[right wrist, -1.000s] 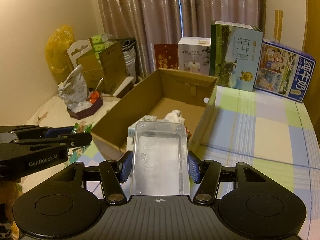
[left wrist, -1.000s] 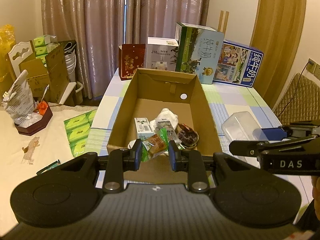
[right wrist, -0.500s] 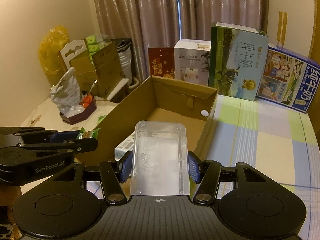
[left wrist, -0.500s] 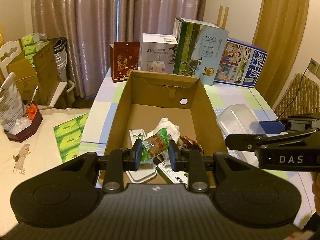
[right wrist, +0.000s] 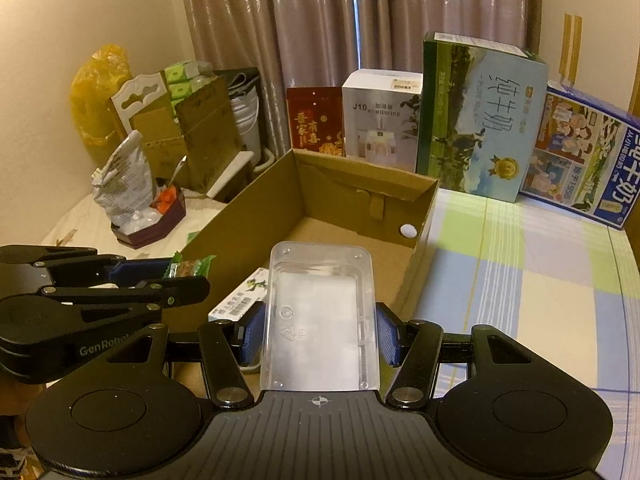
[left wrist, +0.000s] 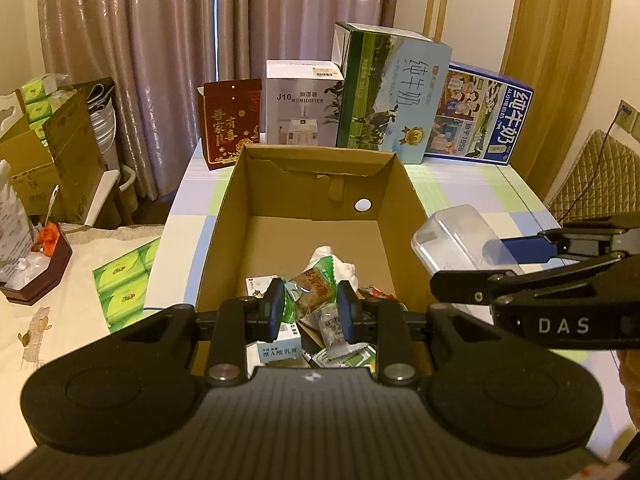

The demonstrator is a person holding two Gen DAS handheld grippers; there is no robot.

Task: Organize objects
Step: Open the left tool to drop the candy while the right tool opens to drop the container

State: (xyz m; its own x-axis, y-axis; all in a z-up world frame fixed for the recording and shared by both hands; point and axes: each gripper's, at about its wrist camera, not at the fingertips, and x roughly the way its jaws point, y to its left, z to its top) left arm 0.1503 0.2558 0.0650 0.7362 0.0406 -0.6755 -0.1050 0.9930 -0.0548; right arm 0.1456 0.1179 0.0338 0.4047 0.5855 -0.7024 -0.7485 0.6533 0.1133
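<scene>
**Two loads over the cardboard box**

I had the left hand-held gripper [left wrist: 311, 309] clamped on a green-ended snack packet [left wrist: 311, 285], held above the near end of the cardboard box [left wrist: 224, 216]. The right hand-held gripper [right wrist: 319, 333] pinched a clear plastic container [right wrist: 320, 316] over the box's near right corner. I judged it best to lower the packet onto the pile before letting go, container kept level.

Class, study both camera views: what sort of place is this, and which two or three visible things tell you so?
Most likely a room in a home, perhaps a dining area. Long curtains hang behind a table with a checked cloth, and milk cartons, a humidifier box and tissue packs stand around.
</scene>
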